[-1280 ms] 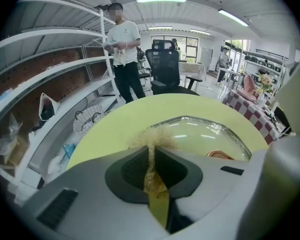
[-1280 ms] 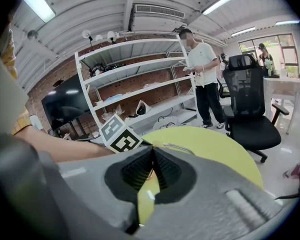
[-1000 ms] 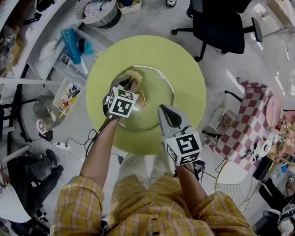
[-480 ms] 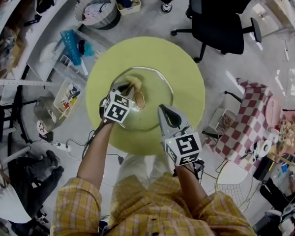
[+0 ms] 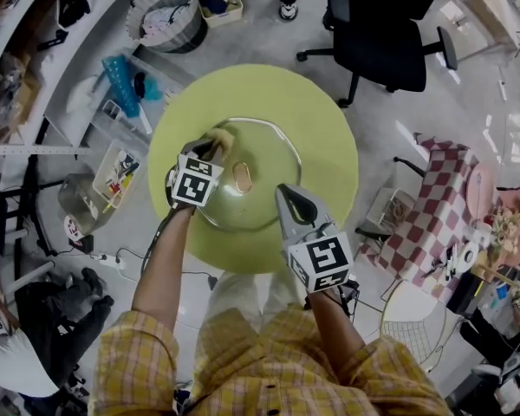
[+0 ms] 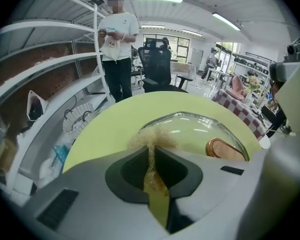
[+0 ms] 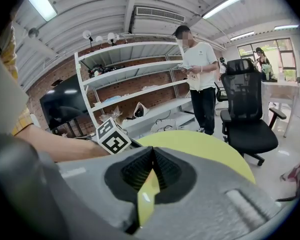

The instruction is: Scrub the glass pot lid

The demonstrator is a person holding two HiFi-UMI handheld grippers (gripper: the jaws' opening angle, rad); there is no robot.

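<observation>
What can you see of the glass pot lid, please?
The glass pot lid is a clear, round, shallow dome with a metal-looking rim and a copper-coloured loop handle at its centre. It lies handle up on the yellow-green round table. The left claw presses a tan scrub pad against its far left edge.

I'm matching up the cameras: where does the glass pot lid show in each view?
Head view: glass pot lid at centre, on the table.
Left gripper view: lid right of centre, just past the jaws.
Right gripper view: not in it.
Shared landmark: round yellow table.
</observation>
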